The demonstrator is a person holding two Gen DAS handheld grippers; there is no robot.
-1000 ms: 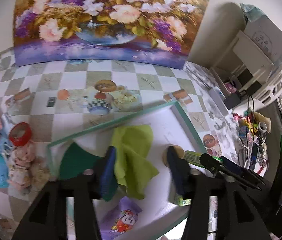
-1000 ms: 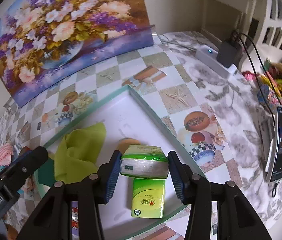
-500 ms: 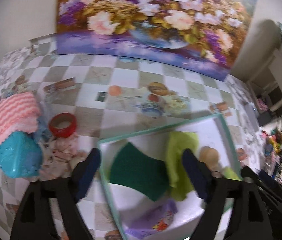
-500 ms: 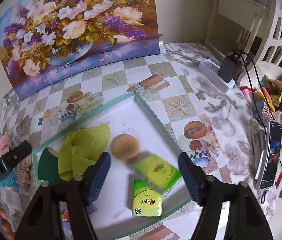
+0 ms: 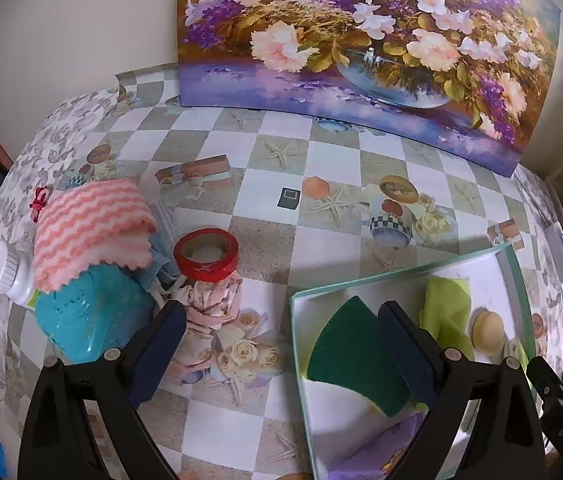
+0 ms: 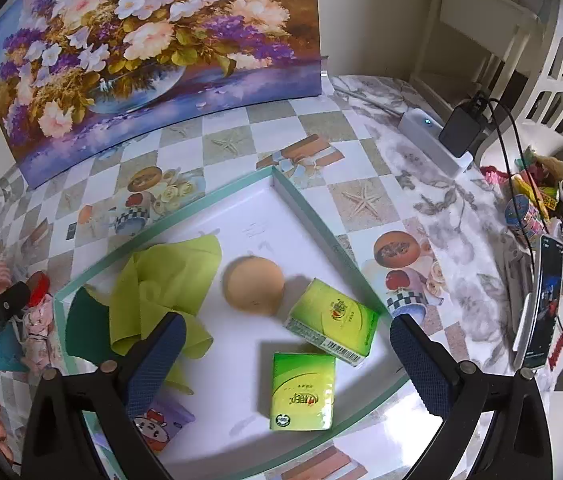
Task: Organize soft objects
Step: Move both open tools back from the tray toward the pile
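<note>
A white tray with a teal rim (image 6: 305, 204) (image 5: 401, 274) holds a lime cloth (image 6: 161, 280), a dark green sponge (image 5: 349, 352), a tan round sponge (image 6: 255, 290), two green tissue packs (image 6: 331, 322) (image 6: 301, 388) and a purple packet (image 6: 161, 424). My right gripper (image 6: 287, 364) is open and empty above the tissue packs. My left gripper (image 5: 281, 354) is open and empty over the tray's left edge. Left of the tray lie a floral fabric bundle (image 5: 209, 304), a pink striped cloth (image 5: 89, 224) and a red tape roll (image 5: 206, 254).
A teal plastic bottle with a white cap (image 5: 85, 320) lies under the pink cloth. A flower painting (image 5: 361, 40) stands at the back. A power strip (image 6: 433, 140), phone (image 6: 541, 304) and clutter (image 6: 541, 196) sit at the right.
My right gripper opened and dropped the tissue pack into the tray, then rose. My left gripper opened wider and swung left toward the pile of cloths.
</note>
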